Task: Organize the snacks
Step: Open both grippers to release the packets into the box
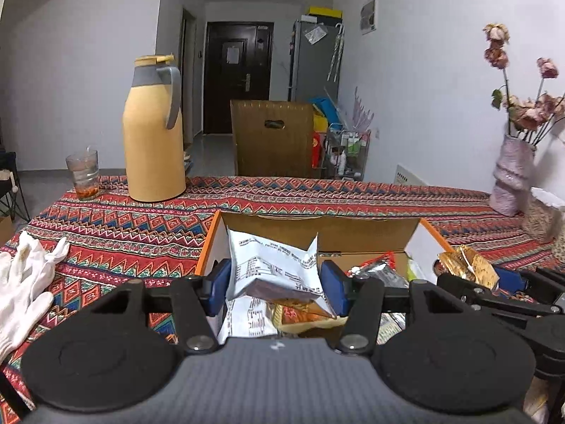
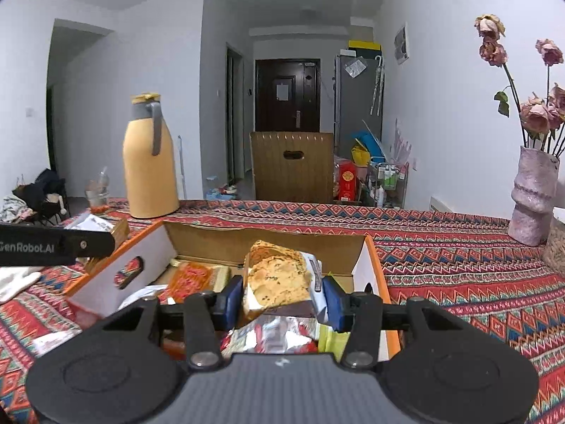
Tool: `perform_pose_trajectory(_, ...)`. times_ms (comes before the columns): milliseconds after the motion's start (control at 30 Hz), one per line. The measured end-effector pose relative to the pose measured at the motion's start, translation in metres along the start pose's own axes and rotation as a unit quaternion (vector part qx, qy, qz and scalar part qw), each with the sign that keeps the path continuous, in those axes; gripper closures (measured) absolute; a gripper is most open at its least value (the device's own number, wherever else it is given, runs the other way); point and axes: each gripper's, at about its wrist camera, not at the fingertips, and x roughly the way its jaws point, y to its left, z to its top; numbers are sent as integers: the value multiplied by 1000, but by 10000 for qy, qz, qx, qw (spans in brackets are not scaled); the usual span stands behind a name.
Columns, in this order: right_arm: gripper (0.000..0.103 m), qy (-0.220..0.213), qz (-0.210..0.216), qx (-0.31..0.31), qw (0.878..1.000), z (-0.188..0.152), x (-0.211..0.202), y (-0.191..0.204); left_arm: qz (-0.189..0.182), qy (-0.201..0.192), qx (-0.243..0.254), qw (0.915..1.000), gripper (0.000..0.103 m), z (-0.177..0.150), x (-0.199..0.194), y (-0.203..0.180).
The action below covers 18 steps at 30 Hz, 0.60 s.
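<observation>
Both grippers were loaded, and each packet hung directly over the open box, so the coming move turned on a straight descent, not a sideways reach. The left gripper (image 1: 274, 284) was clamped on a white snack packet (image 1: 272, 265), its blue pads pressing the wrapper from 9 and 3 o'clock; the packet stood roughly upright, its long axis running toward 12 o'clock, above the left part of the cardboard box (image 1: 317, 228). The right gripper (image 2: 282, 298) was closed on a biscuit packet (image 2: 279, 279), also held upright, above the box's (image 2: 268, 243) right part. In the left wrist view the right gripper (image 1: 466, 275) sat at about 3 o'clock, just beside the box's right wall. Loose snacks (image 2: 192, 279) already lay on the box floor below. Neither hand seemed clearly nearer; judging by height, both packets looked ready for release into the box.
</observation>
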Motion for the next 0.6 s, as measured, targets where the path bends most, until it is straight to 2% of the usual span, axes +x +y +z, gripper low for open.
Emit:
perform_pose_trajectory(100,55,102,-60,-55,9999,6,19,1,92,107,-28,9999,47,6,18,4)
perform_pose_trajectory(167,48,301,-96,-59,9995,10,35,4,107,151,-95,9998,38,11,34,9)
perform_pose_trajectory(200,45,409,-99,-57,9991,13,44,5,150,161,-188,9996,29,11,41,13)
perform_pose_trajectory(233,32,534,-80,-94,9985,15,52,8,223,212,-298,9991,27,9,49,18)
perform_pose_trajectory(267,25,688,-107,-200,9974,15,61,12,275,270,-391,9985,27,6,57,25)
perform_pose_trajectory(333,25,866,-374,-448,9945,16,72,25,281,509,-465,9972,27,5,67,36)
perform_pose_trajectory(367,20,879,-543,-516,9933,15,72,31,236,623,-529,9964,27,7,68,43)
perform_pose_trajectory(400,17,856,-685,-504,9927,15,71,35,218,675,-618,9956,23,9,68,48)
perform_pose_trajectory(433,9,803,-810,-446,9925,15,67,38,216,673,-676,9952,15,10,65,51)
perform_pose_trajectory(467,5,709,-910,-358,9927,15,61,39,223,625,-699,9954,12,11,62,53)
perform_pose_trajectory(600,4,539,-1245,40,9908,12,45,38,112,531,-514,9972,9,11,51,46)
